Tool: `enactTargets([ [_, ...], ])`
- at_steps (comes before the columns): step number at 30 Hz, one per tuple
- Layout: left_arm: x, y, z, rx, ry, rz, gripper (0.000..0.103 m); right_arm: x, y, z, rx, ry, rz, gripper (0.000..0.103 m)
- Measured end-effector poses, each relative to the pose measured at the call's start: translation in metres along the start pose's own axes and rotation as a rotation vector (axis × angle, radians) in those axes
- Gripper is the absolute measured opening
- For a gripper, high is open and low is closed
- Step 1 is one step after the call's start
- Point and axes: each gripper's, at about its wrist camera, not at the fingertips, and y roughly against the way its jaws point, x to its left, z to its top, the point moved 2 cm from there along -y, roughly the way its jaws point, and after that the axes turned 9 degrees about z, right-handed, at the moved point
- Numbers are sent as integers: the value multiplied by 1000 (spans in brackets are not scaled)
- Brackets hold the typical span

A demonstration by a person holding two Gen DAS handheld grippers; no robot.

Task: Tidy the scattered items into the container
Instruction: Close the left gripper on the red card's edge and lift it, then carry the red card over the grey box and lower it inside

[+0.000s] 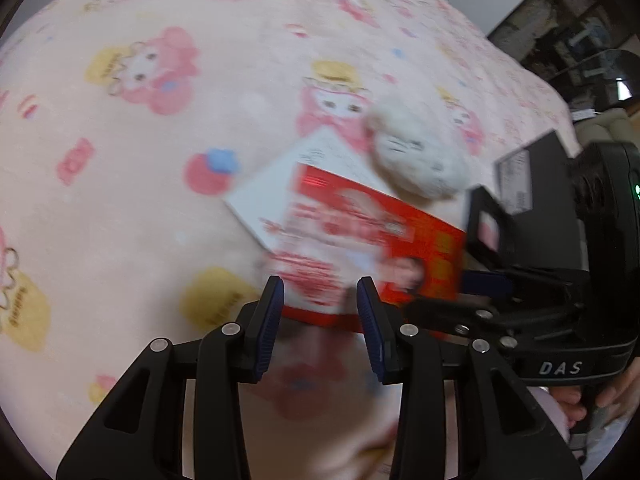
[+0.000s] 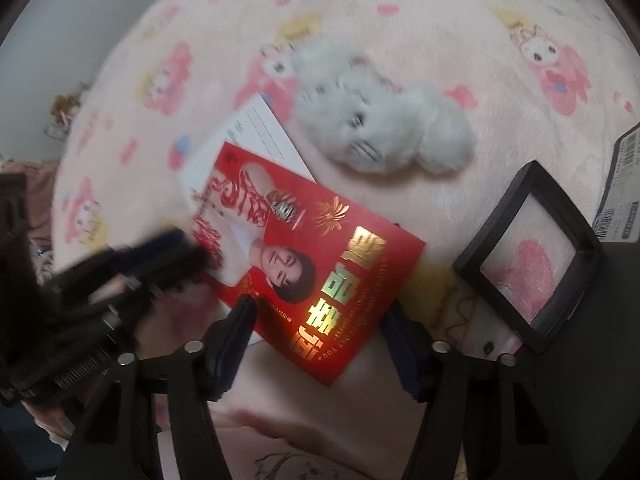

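Right wrist view shows the red card (image 2: 308, 256) lying flat on the pink cartoon-print blanket (image 2: 440, 40), partly covering a white card (image 2: 256, 132) beneath it. Just beyond them lies a grey-white plush toy (image 2: 380, 128), and to the right a small black frame box (image 2: 532, 256) with a clear pane rests on the blanket, its far corner near a dark object with a barcode label (image 2: 624, 188) at the picture's edge. Whether that dark object is the container I cannot tell; no container is plainly identified in either view.

As a judgement, the tidying is at an early stage: all four visible items are on the blanket and nothing is seen stowed.

The right gripper (image 2: 328, 344) has its jaws wide apart, one on each side of the near corner of the red card, holding nothing; it looks poised over the card, though contact is unclear. The left gripper (image 1: 320, 320) is also parted, more narrowly, with the near edge of the red card (image 1: 360, 240) between its blue-padded fingers (image 1: 272, 320); motion blur hides whether the pads touch it, and it grips nothing. In the left wrist view the plush toy (image 1: 416, 160) lies just past the white card (image 1: 288, 184), and the other gripper comes in from the right.
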Motion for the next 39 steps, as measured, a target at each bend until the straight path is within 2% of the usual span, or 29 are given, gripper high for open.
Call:
enactTargets([
  [2,0,4,1,-23,9,17,35,8,3,2,-19,4,15,53],
  [6,20,-4,10,-63,44,200,42,12,-6,-5,-11,0,-73,53],
  [7,25,-8,11,-58,53,226,42,11,-11,-5,4,0,-84,53],
  [8,29,-12,11,-48,62,217,42,13,-15,-3,19,2,-93,53],
  [11,31,-15,9,-19,84,105,42,16,-29,5,63,-1,-95,53],
  [14,21,-13,-1,21,57,2,45,21,-28,13,34,-14,-51,53],
  [18,18,-11,-8,14,41,6,45,30,-26,24,-23,-10,-73,55],
  [21,24,-17,-4,-3,66,67,45,34,-35,33,-8,-14,-102,55],
  [22,25,-19,-2,1,67,70,45,24,-31,31,8,-17,-102,55],
  [24,23,-20,0,27,70,25,44,17,-29,32,27,-22,-71,55],
  [25,19,-18,-1,33,64,11,44,18,-31,35,24,-21,-50,51],
  [28,8,0,-2,7,27,38,44,31,-24,39,-19,-3,-34,48],
  [30,5,16,-2,-13,20,36,44,41,-14,39,-56,11,-46,48],
  [33,-5,45,-1,-62,2,21,44,53,14,43,-143,24,-10,48],
  [34,-8,55,-1,-75,-5,11,44,57,24,35,-171,25,3,48],
  [36,-15,75,-2,-106,-24,-3,44,56,52,0,-221,36,14,48],
  [37,-21,84,-2,-121,-36,-8,44,65,58,-9,-246,43,16,48],
  [39,-38,96,0,-146,-60,-26,44,59,62,-37,-290,54,10,48],
])
